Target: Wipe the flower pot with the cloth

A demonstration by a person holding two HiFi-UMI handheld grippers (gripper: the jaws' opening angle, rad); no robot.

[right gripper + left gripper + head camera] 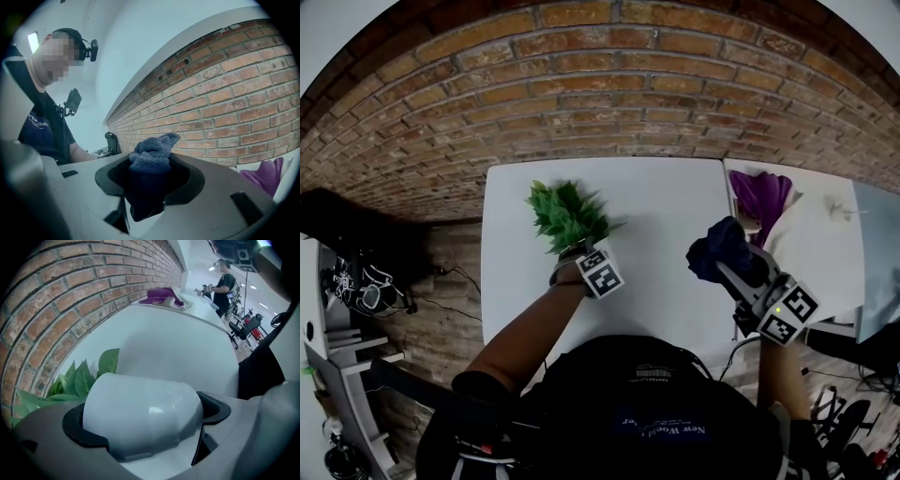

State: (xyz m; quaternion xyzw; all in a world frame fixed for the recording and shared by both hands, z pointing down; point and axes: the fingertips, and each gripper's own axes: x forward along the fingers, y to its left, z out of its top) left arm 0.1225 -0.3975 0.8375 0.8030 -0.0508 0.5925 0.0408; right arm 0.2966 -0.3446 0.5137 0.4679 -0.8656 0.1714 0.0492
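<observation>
— How did the fingers [77, 430] of the left gripper [145, 418] stand?

— Wide, around the white flower pot [140, 404]. One dark pad lay against the pot's side. The other looked just clear of it, so I saw no squeeze.

— And how did the pot lie?

— Tipped on its side across those fingers. Its green leaves [79, 380] pointed toward the brick wall [70, 296], and the white desk [178, 348] was beneath it. I could not tell whether it rested on the desk.

— What about the right gripper [152, 180]?

— Its fingers [190, 180] were closed on a bunched dark blue cloth [152, 154], which stuck up past the tips. In the head view that gripper was over the right part of the desk, well apart from the pot.

— Was there anything farther out?

— A purple fabric [759, 192] lay on the neighbouring desk to the right. A person [226, 284] stood far down the room.
</observation>
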